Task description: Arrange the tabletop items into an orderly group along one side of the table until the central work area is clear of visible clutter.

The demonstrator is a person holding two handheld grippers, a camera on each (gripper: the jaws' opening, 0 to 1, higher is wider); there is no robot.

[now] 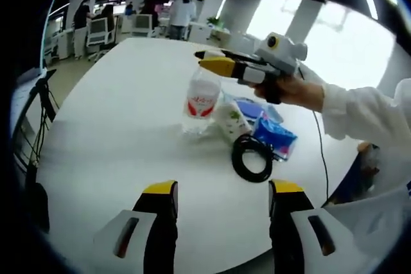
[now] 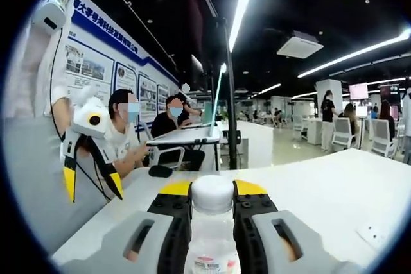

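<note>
- The right gripper [image 2: 212, 213] is clamped on the bottle [image 2: 211, 222] just under its white cap [image 2: 212, 194]; in the left gripper view the same gripper [image 1: 215, 62] meets the bottle [image 1: 201, 97] near its top, held by a white-sleeved hand [image 1: 292, 89].
- The bottle stands upright on the white table [image 1: 115, 133], with a red label.
- Just beside the bottle lies a small white packet [image 1: 231, 120], then a blue pack [image 1: 275, 136] and a black cable coil [image 1: 252, 156] touching it, all toward the table's right edge.
- The left gripper [image 1: 221, 200] hangs wide open over bare tabletop, holding nothing.
- Broad open surface spreads left of the bottle to the far edge.
- People sit at a desk [image 2: 183, 136] beyond the table.
</note>
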